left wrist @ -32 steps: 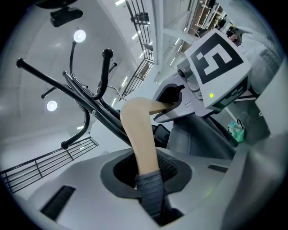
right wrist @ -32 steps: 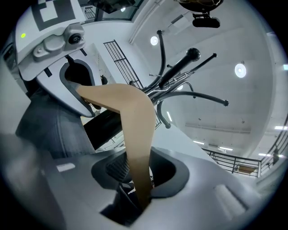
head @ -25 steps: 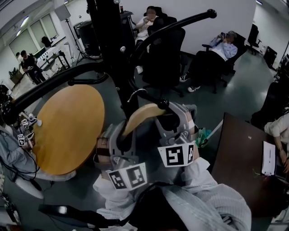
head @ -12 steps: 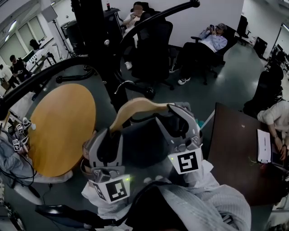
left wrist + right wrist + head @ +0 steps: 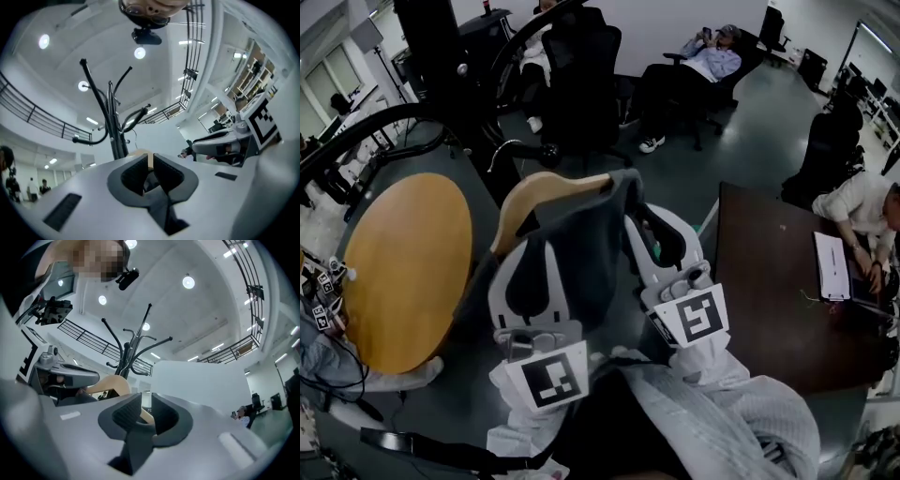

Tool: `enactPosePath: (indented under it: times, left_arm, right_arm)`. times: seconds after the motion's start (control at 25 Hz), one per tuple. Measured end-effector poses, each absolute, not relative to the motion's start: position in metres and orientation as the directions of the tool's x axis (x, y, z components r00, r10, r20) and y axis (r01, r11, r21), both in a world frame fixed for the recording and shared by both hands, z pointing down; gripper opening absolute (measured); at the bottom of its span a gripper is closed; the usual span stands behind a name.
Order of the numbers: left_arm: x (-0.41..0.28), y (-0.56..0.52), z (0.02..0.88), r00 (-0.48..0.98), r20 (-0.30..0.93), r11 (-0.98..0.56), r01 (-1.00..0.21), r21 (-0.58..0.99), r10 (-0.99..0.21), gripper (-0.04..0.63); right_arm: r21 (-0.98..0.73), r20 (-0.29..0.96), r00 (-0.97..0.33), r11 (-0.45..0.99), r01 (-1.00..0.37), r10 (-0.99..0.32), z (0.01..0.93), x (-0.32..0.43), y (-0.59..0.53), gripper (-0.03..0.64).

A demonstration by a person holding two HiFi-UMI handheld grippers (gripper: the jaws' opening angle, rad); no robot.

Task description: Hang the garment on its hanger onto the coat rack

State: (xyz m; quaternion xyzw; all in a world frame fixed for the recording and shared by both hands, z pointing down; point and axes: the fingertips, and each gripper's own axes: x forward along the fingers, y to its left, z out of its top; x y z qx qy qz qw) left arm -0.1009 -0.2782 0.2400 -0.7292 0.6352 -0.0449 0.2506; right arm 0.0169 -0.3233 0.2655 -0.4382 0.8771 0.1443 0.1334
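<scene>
Two claws are up off the floor with the load slung between them. The left claw [image 5: 534,248] has just been closing, and the left gripper view shows its pads tight on either side of a thin strip of pale wood, with dark cloth bunched underneath: it is pinching the wooden hanger [image 5: 548,186]. The right claw [image 5: 649,220] has just been closing as well. In the right gripper view the hanger's other arm runs in from the left and sits low between the pads, so that claw is clamped on the wood too.

The dark grey garment [image 5: 581,253] drapes over the hanger and hangs down between the two claws, covering the hanger's right shoulder. The hanger tilts, its bare left shoulder lower. Its metal hook [image 5: 502,155] pokes up just beside a low knobbed arm of the black coat rack [image 5: 441,56]; whether they touch cannot be told.

Left of the rack's post lies a round wooden counter [image 5: 403,272], and a dark counter [image 5: 769,281] lies to the right, where a person [image 5: 862,202] leans over papers. Further back another person [image 5: 703,56] lounges in an office chair
</scene>
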Motion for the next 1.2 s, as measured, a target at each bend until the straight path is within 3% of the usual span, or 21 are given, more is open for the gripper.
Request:
enactPosePath:
  times: [0.12,0.32,0.76,1.2]
  left_arm:
    - [-0.082,-0.29,0.256,0.257,-0.181,-0.201,-0.939,-0.28,-0.949,0.02]
    - [-0.041,-0.304,0.275,0.393,-0.162,-0.385,-0.92,-0.076,-0.905,0.006]
    - [0.008,-0.334,0.291,0.447,-0.143,-0.45,-0.893,-0.011,-0.883,0.005]
    - [0.011,-0.336,0.304,0.464,-0.103,-0.461,-0.886,-0.051,-0.88,0.005]
  right_arm:
    - [0.09,-0.332,-0.54,0.544,-0.834,-0.773,0.269,0.029,-0.322,0.011]
    - [0.065,-0.285,-0.475,0.477,-0.876,-0.833,0.276,0.051,-0.315,0.002]
    - [-0.025,-0.23,-0.364,0.379,-0.925,-0.903,0.299,0.112,-0.33,0.002]
    - [0.018,-0.206,-0.399,0.405,-0.914,-0.893,0.308,0.098,-0.335,0.0]
